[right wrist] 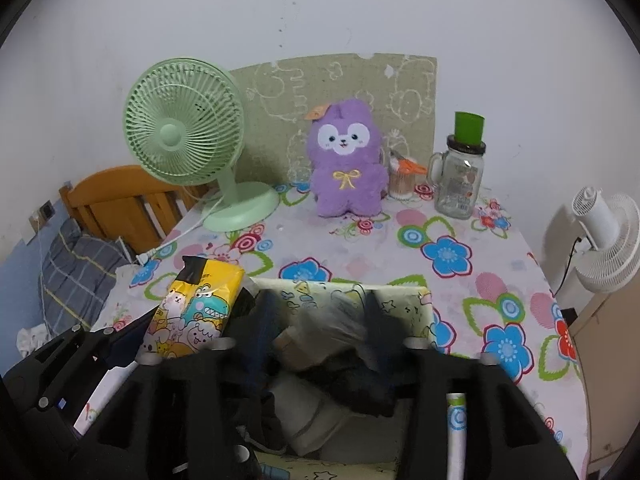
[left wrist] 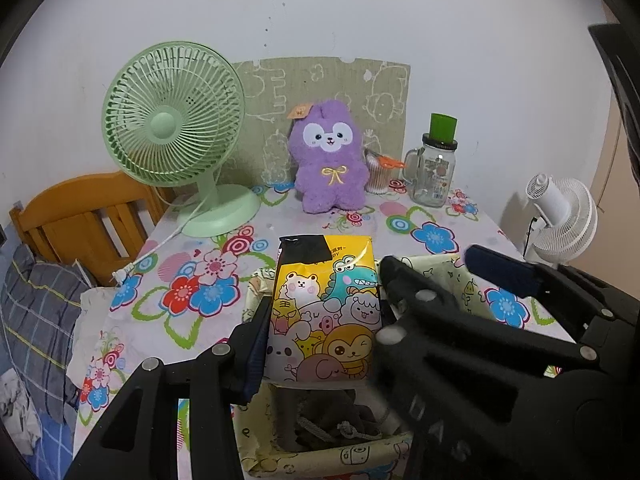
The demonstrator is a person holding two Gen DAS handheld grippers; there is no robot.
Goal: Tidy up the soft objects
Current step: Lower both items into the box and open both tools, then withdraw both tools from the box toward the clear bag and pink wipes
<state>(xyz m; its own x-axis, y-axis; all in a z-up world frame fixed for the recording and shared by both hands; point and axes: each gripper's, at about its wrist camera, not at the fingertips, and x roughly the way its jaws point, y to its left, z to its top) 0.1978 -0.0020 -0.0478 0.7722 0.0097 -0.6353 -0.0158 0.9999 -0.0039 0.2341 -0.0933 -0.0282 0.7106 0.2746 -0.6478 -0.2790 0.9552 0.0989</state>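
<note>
Left wrist view shows the left tongs (left wrist: 320, 316) closed on a yellow plastic pack printed with cartoon animals (left wrist: 323, 312), its pads pressing the pack's two sides and holding it upright over a pale yellow fabric storage box with doodle prints (left wrist: 472, 280). That box sits on the desk covered by a white cloth with bright flowers (left wrist: 192, 276), and grey and dark soft items (left wrist: 328, 420) lie inside it below the pack. In the right wrist view the right tongs (right wrist: 316, 320) stand open above the same box, their jaws apart; a dark, blurred soft item (right wrist: 352, 356) lies between and under them, and whether the pads touch it cannot be told. At the far edge of the desk stand a mint green desk fan (left wrist: 176, 120), a purple plush toy with a yellow bow (left wrist: 330, 156) and a clear glass mug jar with a green cup on its lid (left wrist: 436, 168).
</note>
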